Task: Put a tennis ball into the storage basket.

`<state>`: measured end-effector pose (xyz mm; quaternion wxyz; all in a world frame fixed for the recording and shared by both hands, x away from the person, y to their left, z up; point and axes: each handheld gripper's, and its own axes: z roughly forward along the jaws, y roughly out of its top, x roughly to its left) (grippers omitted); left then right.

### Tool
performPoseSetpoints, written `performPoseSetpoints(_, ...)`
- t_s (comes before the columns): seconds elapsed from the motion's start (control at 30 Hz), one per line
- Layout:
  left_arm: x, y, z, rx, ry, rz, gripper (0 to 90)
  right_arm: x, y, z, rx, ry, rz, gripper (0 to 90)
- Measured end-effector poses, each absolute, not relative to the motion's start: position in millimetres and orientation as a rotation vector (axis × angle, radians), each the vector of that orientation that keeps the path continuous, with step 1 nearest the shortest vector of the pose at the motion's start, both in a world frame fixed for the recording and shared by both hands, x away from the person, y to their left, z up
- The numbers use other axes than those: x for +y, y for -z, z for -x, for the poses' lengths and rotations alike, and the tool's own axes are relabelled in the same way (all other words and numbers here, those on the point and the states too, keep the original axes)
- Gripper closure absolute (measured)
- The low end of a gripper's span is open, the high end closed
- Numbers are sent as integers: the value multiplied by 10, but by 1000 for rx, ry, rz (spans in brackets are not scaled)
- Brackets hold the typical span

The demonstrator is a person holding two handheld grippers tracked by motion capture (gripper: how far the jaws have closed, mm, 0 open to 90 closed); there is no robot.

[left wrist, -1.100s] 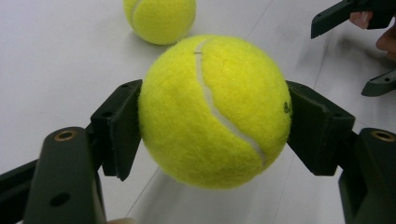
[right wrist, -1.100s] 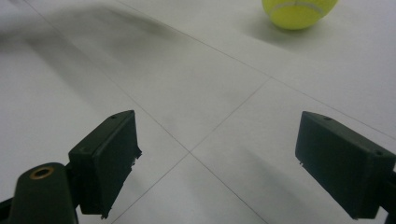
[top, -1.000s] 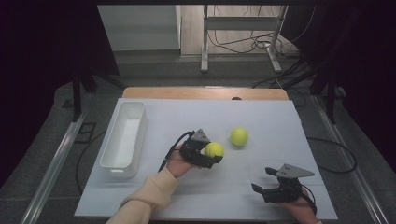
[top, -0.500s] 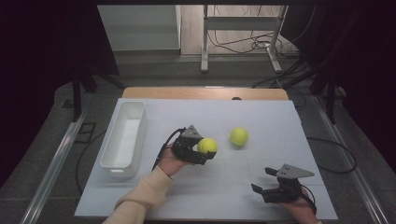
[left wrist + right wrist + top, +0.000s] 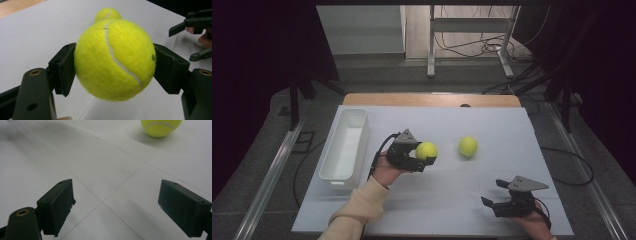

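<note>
Since the earlier frame the left gripper (image 5: 421,159) has carried its tennis ball (image 5: 426,150) left, toward the white bin (image 5: 344,150), and lifted it off the white table (image 5: 492,125). Its jaws clamp the ball's sides. The right gripper (image 5: 499,195) rests near the right, jaws wide and empty. The second ball (image 5: 467,146) lies farther right. The round ball could squirt free if the grip loosens. The room beyond is dark, with cables on the floor.
</note>
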<state>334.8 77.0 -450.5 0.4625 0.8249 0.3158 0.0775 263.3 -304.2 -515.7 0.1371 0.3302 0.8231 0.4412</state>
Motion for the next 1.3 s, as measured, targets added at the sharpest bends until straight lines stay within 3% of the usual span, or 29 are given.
performPoseSetpoints(1.3, 1247, 4254, -3343, 846, -262, -1920, 266, -3038, 5158, -2630, 2385, -1271, -952, 137)
